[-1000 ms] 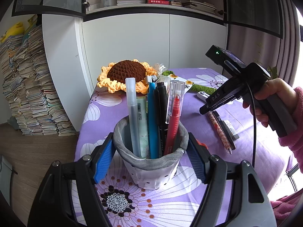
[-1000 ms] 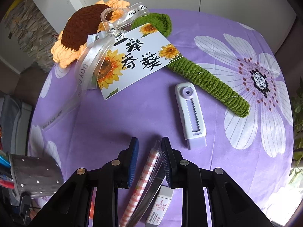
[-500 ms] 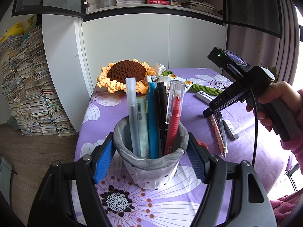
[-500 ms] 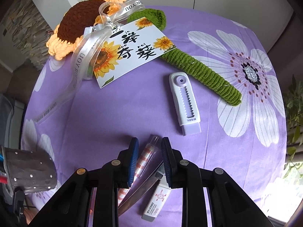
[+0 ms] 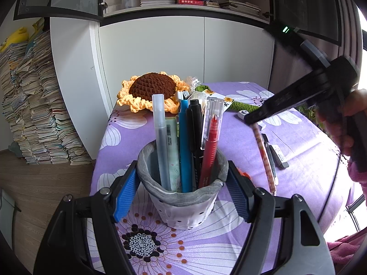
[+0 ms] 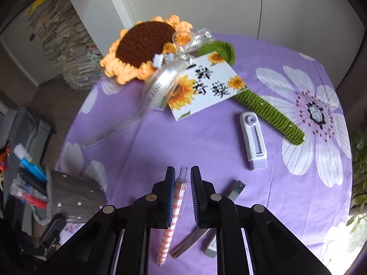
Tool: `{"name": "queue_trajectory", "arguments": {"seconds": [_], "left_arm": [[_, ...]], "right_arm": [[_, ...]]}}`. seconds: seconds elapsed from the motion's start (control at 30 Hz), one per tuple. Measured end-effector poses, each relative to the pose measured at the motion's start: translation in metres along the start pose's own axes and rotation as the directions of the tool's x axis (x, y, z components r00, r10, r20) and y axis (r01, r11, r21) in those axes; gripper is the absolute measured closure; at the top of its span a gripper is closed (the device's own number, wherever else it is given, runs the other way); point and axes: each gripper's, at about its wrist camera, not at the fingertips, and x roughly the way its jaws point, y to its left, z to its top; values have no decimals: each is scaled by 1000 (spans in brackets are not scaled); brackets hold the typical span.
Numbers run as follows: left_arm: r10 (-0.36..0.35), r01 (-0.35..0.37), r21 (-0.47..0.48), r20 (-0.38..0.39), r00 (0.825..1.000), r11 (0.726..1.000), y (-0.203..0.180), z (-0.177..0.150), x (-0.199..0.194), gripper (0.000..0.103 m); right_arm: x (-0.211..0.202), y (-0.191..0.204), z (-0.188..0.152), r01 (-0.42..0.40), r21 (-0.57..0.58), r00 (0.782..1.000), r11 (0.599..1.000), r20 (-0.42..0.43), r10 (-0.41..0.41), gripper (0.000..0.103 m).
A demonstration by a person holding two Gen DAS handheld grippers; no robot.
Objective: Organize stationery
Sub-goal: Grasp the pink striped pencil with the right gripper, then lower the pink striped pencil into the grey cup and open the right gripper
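My left gripper (image 5: pixel 182 183) is shut on a grey pen cup (image 5: pixel 183 202) that stands on the purple tablecloth and holds several pens. My right gripper (image 6: pixel 181 178) is shut on an orange-and-white striped pen (image 6: pixel 175 208) and holds it lifted, tip down, above the cloth. In the left wrist view the right gripper (image 5: pixel 250 120) hangs right of the cup with the pen (image 5: pixel 263 155) below it. The cup shows tilted at the left in the right wrist view (image 6: pixel 73 197).
On the flowered tablecloth (image 6: pixel 229 142) lie a white-lilac utility knife (image 6: pixel 253 139), a metal clip-like piece (image 6: pixel 234 190), a grey eraser (image 5: pixel 278 155), and a crocheted sunflower (image 6: pixel 142 48) with green stem (image 6: pixel 268 110) and card (image 6: pixel 201 87). White cupboards and paper stacks (image 5: pixel 34 105) stand behind.
My right gripper has lifted the striped pen off the cloth and swung it toward the cup. The clip and eraser stayed on the table. The left gripper and cup have not moved.
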Motion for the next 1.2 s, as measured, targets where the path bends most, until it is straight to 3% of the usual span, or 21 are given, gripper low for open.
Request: {"name": "queue_trajectory", "arguments": {"seconds": [0.37, 0.67, 0.87, 1.0, 1.2], "left_arm": [[-3, 3, -6, -25, 1000, 1000, -2, -4, 7, 33], [1, -1, -5, -20, 1000, 1000, -1, -4, 7, 33], [2, -2, -3, -19, 1000, 1000, -1, -4, 7, 33], [2, -2, -3, -20, 1000, 1000, -1, -4, 7, 33], [1, -1, -3, -19, 1000, 1000, -1, -4, 7, 33]], "right_arm": [[-109, 30, -24, -75, -129, 971, 989, 218, 102, 89], [-176, 67, -16, -103, -254, 904, 962, 380, 197, 89], [-198, 97, -15, -143, -353, 872, 925, 397, 286, 89], [-183, 111, -13, -146, -384, 881, 912, 369, 297, 89], [-129, 128, -15, -103, -432, 928, 896, 281, 242, 89]]}}
